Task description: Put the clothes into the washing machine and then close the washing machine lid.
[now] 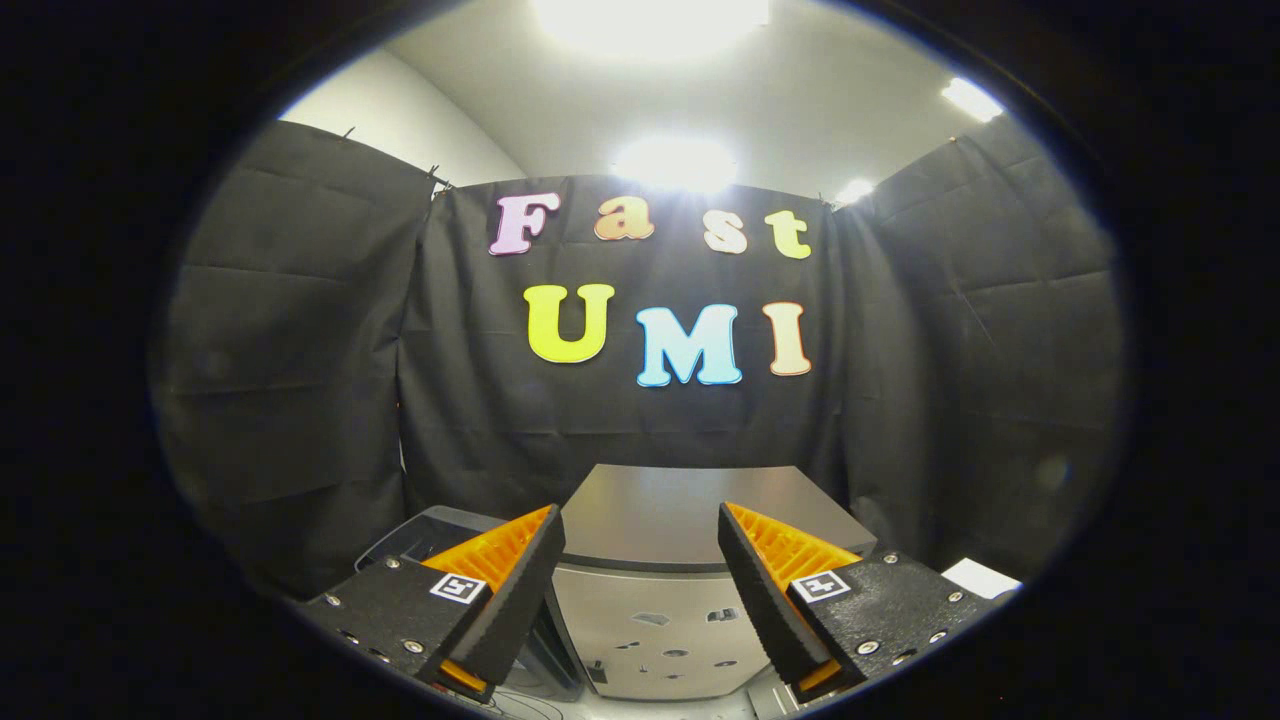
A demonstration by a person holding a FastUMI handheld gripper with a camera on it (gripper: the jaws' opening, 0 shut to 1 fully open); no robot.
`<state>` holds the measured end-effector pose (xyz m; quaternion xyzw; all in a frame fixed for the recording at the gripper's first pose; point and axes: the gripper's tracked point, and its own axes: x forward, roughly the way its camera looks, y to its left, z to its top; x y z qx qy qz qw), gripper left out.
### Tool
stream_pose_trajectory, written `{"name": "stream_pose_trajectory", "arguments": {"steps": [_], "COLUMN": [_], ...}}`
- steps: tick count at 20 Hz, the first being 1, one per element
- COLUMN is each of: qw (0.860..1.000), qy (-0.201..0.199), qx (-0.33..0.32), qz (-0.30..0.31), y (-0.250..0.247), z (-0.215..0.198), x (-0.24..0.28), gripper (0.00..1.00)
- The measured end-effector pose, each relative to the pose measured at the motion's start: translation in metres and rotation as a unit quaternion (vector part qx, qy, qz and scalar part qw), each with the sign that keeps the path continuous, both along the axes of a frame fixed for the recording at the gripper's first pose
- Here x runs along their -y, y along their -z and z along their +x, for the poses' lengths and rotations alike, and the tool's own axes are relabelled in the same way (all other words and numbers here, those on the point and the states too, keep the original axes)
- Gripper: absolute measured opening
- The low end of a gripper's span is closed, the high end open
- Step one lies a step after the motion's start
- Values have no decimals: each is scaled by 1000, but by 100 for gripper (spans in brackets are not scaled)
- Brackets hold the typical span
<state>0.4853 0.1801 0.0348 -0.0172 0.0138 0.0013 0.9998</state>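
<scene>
- Gripper (640, 560): jaws spread wide, holding nothing.
- Washing machine (690, 530) (lid down, flat) lies beyond them; front markings too small to read.
- Open room above the lid.

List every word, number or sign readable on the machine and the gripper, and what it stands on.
Washing machine, front panel: a few small dark marks, too small and blurred to read.
Gripper, fingers open with nothing between them: a square black-and-white marker on each finger mount, a pattern with no letters or numbers.
White sheet beside the machine: no print can be made out.
Quotable text: none.
</scene>
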Motion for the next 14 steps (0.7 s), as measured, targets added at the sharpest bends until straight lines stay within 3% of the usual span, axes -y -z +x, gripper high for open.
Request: {"name": "stream_pose_trajectory", "arguments": {"steps": [14], "qw": [1000], "qy": [10], "qx": [0], "qz": [17], "y": [3], "z": [-10], "x": [7], "gripper": [95]}}
